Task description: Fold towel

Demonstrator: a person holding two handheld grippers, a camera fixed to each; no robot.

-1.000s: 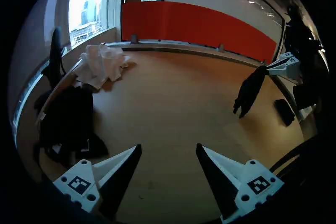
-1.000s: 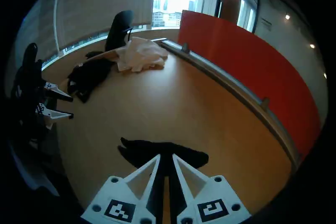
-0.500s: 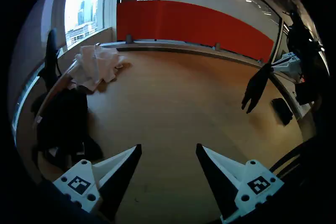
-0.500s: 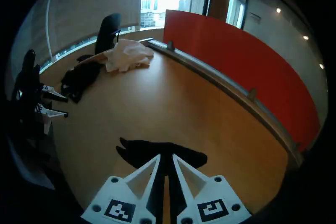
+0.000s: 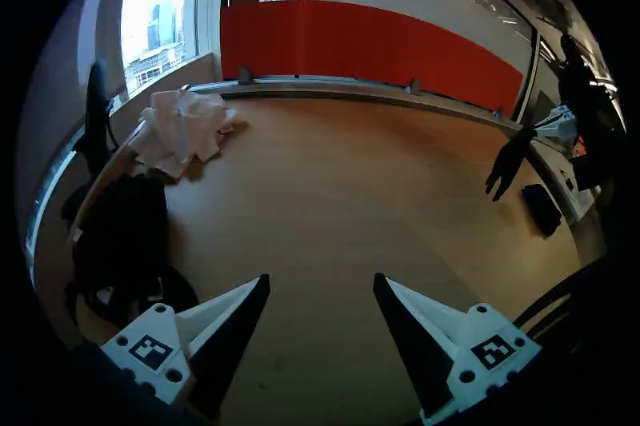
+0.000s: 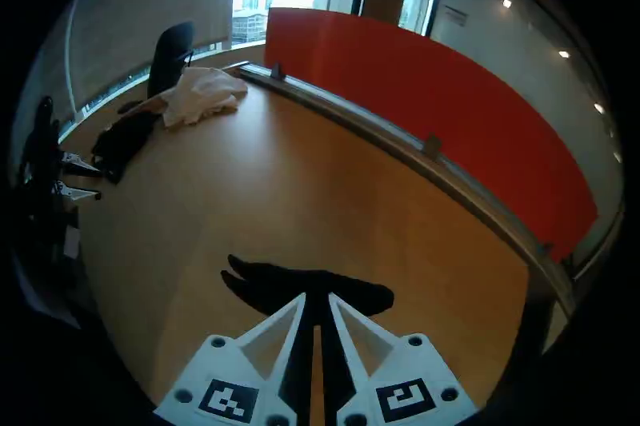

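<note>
R tongs (gripping towel) swung farther away.

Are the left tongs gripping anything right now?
No, the left tongs stand wide open above the wooden table, with nothing between their fingers.

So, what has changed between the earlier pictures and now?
The right gripper, seen from the left gripper view, carried the dangling black cloth farther right and away over the table. It stayed shut on the cloth; the left gripper stayed open and empty. The white towel heap did not move.
</note>
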